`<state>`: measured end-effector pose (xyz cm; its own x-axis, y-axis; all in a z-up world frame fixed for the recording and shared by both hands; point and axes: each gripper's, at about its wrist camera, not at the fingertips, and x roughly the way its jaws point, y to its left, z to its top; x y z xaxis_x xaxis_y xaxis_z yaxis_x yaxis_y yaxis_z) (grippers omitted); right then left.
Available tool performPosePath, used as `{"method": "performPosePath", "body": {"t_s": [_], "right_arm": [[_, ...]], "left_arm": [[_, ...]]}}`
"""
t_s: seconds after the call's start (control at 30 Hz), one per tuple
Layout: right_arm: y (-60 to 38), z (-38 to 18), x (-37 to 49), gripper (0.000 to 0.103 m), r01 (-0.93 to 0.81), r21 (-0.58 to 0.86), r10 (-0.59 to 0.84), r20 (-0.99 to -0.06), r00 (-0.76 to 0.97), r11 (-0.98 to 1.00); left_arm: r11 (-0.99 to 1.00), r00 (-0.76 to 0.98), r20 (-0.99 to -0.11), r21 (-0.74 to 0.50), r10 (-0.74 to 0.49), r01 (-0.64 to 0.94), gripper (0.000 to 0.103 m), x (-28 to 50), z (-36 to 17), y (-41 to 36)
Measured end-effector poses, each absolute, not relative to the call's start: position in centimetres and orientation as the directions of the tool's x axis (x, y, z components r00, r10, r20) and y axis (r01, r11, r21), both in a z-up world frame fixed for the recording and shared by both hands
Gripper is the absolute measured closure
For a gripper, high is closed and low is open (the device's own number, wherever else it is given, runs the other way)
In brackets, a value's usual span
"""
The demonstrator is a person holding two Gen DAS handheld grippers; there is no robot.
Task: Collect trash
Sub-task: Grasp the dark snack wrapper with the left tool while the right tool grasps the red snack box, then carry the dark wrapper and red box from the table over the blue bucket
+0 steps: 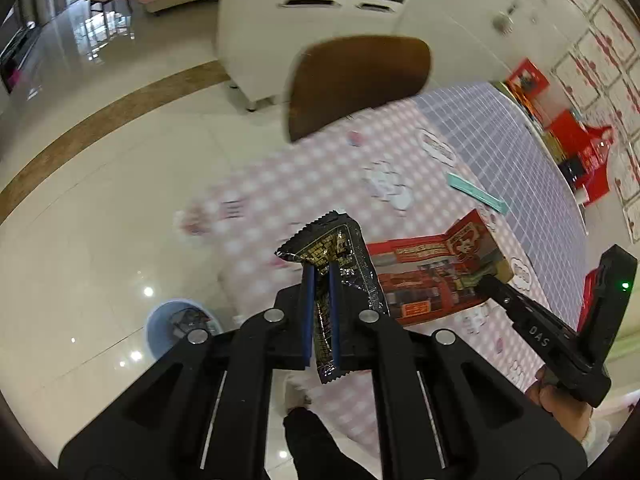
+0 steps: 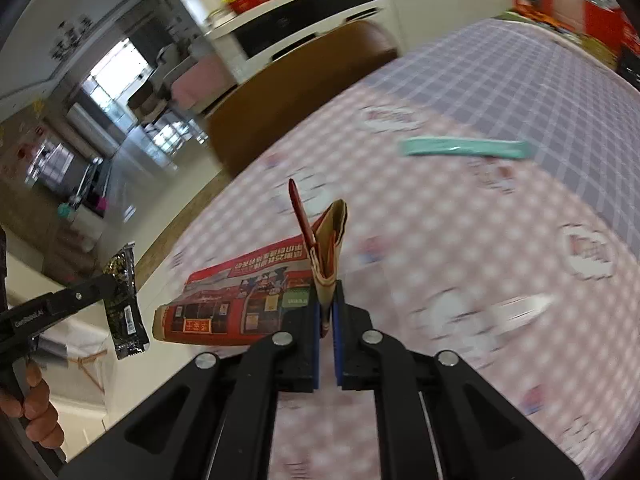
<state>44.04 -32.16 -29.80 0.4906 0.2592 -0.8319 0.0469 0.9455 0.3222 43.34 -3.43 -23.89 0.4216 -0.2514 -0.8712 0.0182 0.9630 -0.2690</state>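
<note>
Carrying trash off bench [image 2: 500,80] | left gripper [image 1: 320,276] jaws clamped on black-gold wrapper [image 1: 340,248], held clear of the cloth | right gripper [image 2: 327,300] jaws clamped on red flyer [image 2: 248,296], corner pinch so sheet hangs | blue bin [image 1: 160,320] on floor below, likely drop target | teal strip [image 2: 464,147] not yet collected

Your left gripper [image 1: 321,280] points steeply down with its jaws closed tight. Your right gripper [image 2: 328,308] is also clamped shut, tilted downward.
</note>
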Motion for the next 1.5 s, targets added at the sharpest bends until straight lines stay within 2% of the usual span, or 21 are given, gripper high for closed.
{"method": "performPosePath", "body": {"t_s": [0.27,0.67,1.3,1.4,1.47,1.5], "right_arm": [[-19.2,-30.4,42.5,0.097,-0.087,0.347,0.349,-0.830,0.435,0.934],[-4.3,-33.4,40.1,0.097,-0.211,0.364,0.413,-0.867,0.278,0.907],[3.5,-35.5,39.4,0.097,-0.281,0.309,0.368,-0.911,0.186,0.909],[4.2,-36.0,40.2,0.092,-0.277,0.311,0.367,-0.912,0.181,0.909],[4.3,-36.3,40.3,0.082,-0.271,0.312,0.364,-0.916,0.170,0.911],[4.5,-36.4,40.3,0.080,-0.269,0.308,0.358,-0.919,0.165,0.913]], "left_arm": [[0.964,0.446,-0.875,-0.251,-0.187,-0.088,0.097,39.1,-23.2,7.5],[0.947,0.412,-0.902,-0.235,-0.129,-0.217,0.097,34.4,-25.3,18.5],[0.926,0.341,-0.929,-0.251,-0.147,-0.284,0.096,32.8,-28.5,23.3],[0.923,0.338,-0.930,-0.252,-0.147,-0.290,0.096,32.7,-28.6,23.7],[0.922,0.335,-0.930,-0.253,-0.148,-0.294,0.096,32.7,-28.7,23.8],[0.921,0.334,-0.931,-0.253,-0.149,-0.294,0.096,32.8,-28.8,23.9]]}}
